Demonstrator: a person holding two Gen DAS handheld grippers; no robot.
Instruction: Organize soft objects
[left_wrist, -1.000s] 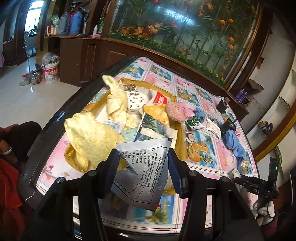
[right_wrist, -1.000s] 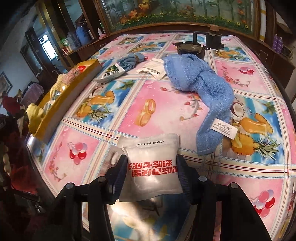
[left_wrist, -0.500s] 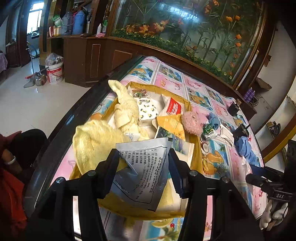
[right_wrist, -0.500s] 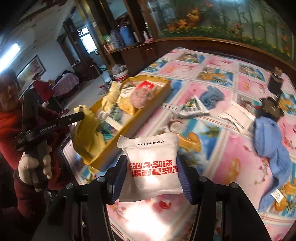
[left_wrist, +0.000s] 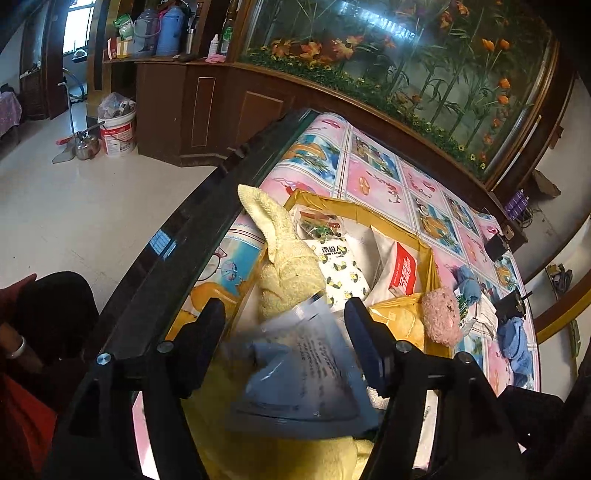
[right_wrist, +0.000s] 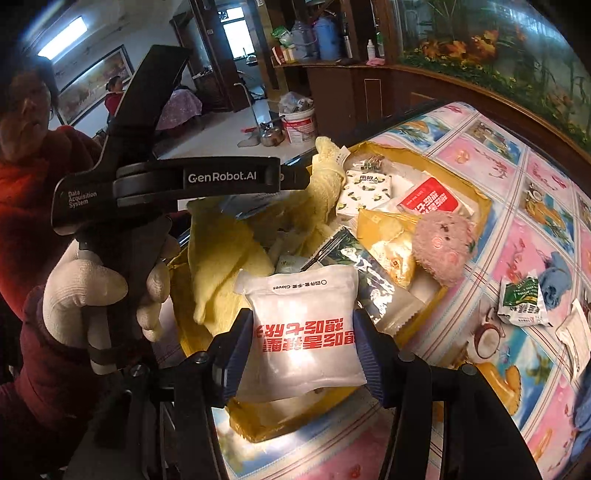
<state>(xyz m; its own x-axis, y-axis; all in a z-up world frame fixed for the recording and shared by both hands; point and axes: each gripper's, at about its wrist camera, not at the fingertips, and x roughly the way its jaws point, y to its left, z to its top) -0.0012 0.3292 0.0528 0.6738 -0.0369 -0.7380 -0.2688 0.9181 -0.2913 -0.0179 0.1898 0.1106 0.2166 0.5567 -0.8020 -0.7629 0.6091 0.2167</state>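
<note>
Fingers (right_wrist: 364, 350) tight against white pouch (right_wrist: 303, 328) above yellow tray (right_wrist: 480, 206)

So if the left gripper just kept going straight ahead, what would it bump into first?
Probably the yellow towel heaped in the yellow tray, just past the loose packet between the left gripper's fingers; depth is unclear.

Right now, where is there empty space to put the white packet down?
The yellow tray is crowded, piled with the yellow towel, packets and the pink plush. Bare tablecloth lies beyond the tray's far rim, and between the tray and the green packet.
</note>
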